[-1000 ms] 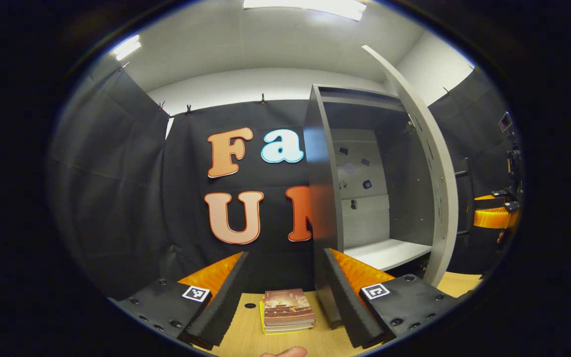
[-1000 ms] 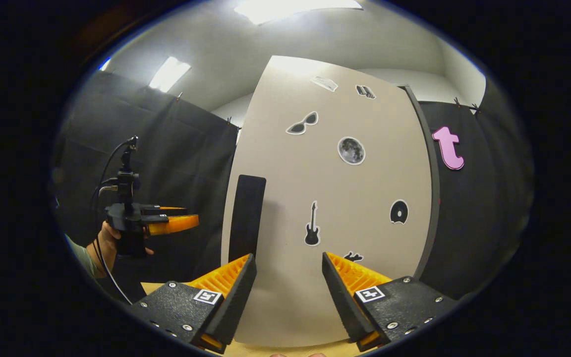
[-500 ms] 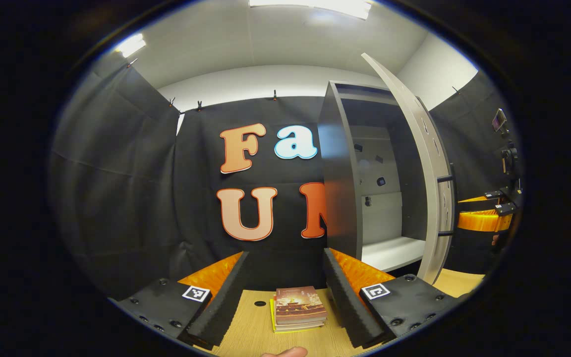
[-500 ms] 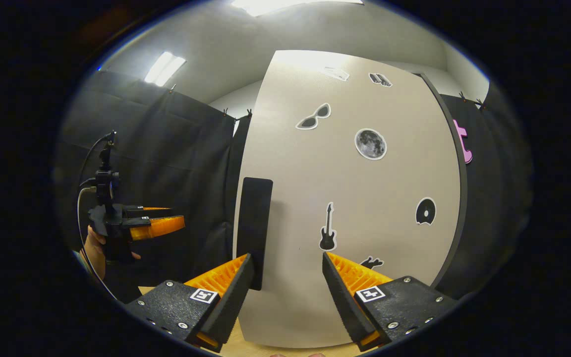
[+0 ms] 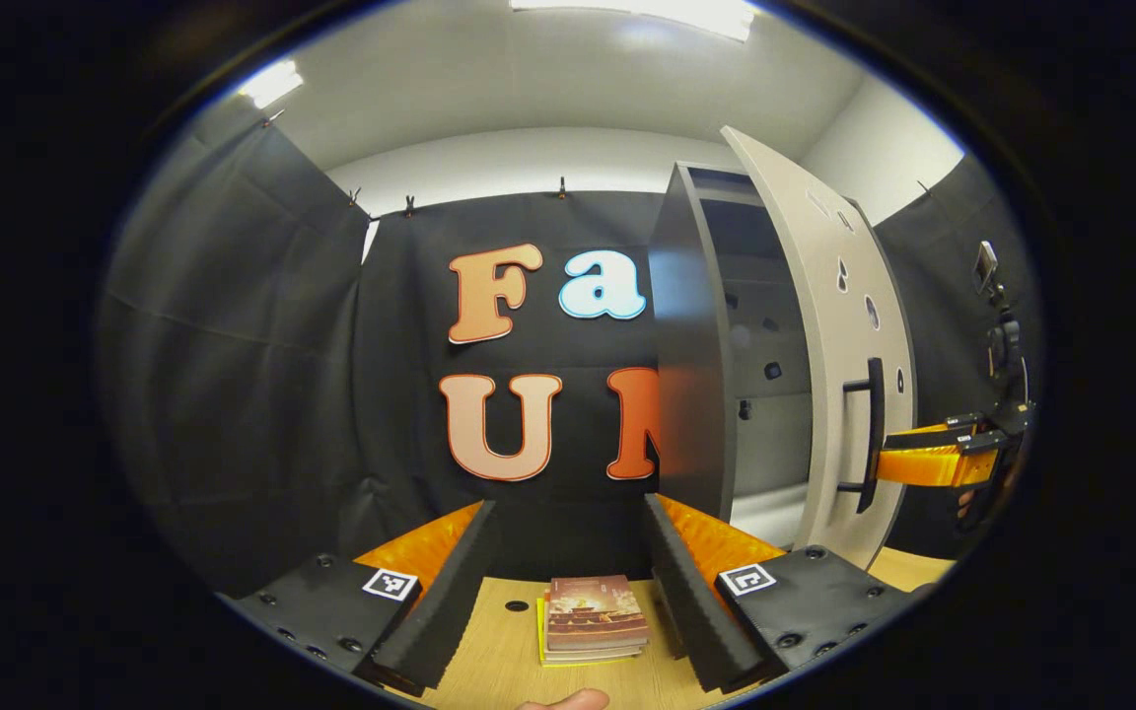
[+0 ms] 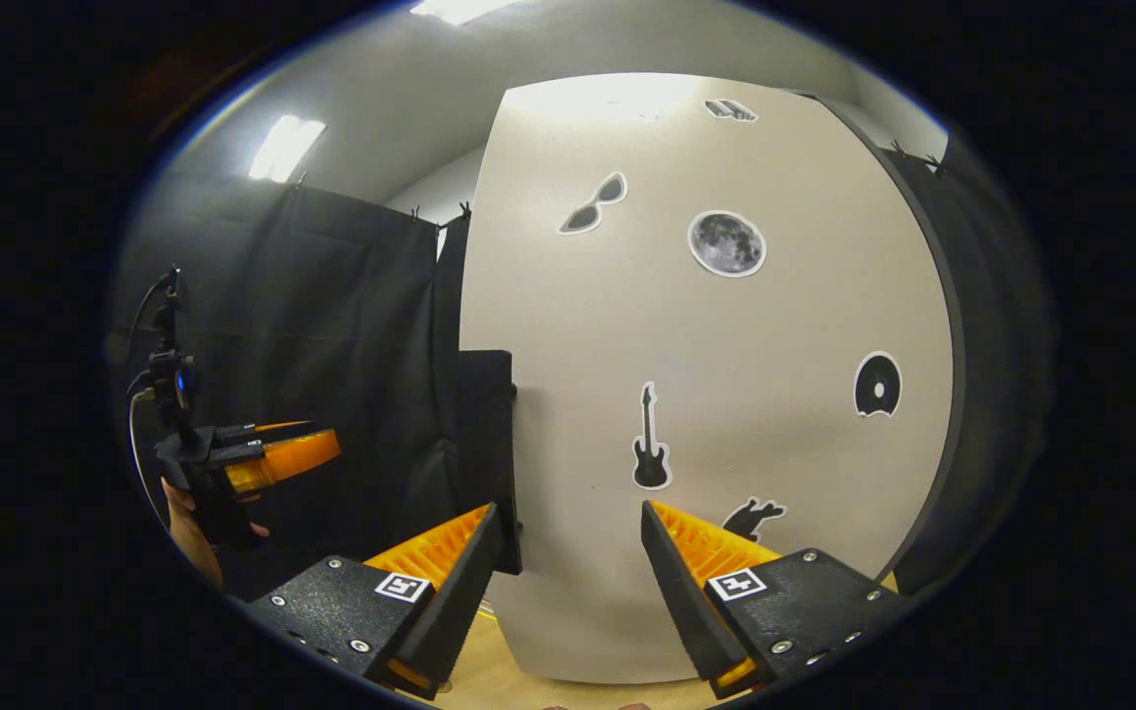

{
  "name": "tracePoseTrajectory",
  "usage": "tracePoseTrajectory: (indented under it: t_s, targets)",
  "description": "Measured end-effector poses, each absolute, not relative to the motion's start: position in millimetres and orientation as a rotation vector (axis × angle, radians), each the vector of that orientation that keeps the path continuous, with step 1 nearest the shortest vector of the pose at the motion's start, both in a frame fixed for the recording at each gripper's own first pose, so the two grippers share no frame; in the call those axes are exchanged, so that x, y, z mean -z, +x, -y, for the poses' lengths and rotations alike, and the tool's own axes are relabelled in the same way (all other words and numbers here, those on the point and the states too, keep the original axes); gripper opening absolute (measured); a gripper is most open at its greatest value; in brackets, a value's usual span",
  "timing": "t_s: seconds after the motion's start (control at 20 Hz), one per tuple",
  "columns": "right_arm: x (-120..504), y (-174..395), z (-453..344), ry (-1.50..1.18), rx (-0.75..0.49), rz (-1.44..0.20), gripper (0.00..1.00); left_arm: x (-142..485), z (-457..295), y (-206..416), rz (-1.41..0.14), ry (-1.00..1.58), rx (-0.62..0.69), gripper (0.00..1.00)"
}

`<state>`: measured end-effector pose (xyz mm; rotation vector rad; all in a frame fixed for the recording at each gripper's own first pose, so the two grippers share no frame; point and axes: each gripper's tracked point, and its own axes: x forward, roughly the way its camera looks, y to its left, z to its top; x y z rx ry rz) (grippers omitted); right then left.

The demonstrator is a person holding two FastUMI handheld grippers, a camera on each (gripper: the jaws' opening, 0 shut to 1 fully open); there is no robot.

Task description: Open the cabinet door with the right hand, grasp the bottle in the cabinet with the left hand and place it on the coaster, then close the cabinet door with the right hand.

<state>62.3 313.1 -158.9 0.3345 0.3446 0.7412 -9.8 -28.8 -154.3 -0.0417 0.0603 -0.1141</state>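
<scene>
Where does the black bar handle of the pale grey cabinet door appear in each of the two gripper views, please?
Left gripper view: black bar handle, right of centre, standing off the pale grey cabinet door.
Right gripper view: left of centre, at the door's left edge.
Shared landmark: the guitar sticker side of that door.

Black cloth (image 5: 233, 394) hangs as the booth's walls, clipped along its top edge, with a pale wall (image 5: 529, 163) above it across the upper middle of the left gripper view. A white ceiling carries bright light panels (image 5: 647, 12) at the top edge and upper left of both views. At the bottom centre of the left gripper view, a light wooden tabletop (image 5: 499, 661) bears a small stack of books (image 5: 593, 619).
</scene>
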Motion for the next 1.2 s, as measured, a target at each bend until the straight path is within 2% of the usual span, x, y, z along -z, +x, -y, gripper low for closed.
tracePoseTrajectory:
  t_s: [0.5, 0.55, 0.75, 0.95, 1.2]
  targets:
    - [160.4, 64.1, -319.3, 0.258, -0.615, -0.333, 0.87, 131.2, 45.9, 14.6, -0.067, -0.053, 0.119, 0.95]
    - [160.9, 65.2, -319.9, 0.258, -0.607, -0.333, 0.87, 144.1, 52.6, 16.9, -0.067, -0.054, 0.107, 0.95]
    - [163.9, 70.6, -323.7, 0.254, -0.582, -0.340, 0.87, 138.9, 58.9, 15.2, -0.079, -0.060, 0.099, 0.95]
    - [171.5, 66.0, -340.8, 0.308, -0.618, -0.384, 0.87, 129.5, 63.1, 12.9, -0.073, -0.080, 0.094, 0.95]
    - [163.5, 71.6, -327.0, 0.281, -0.570, -0.350, 0.88, 114.0, 66.1, 12.9, -0.060, -0.062, 0.086, 0.95]
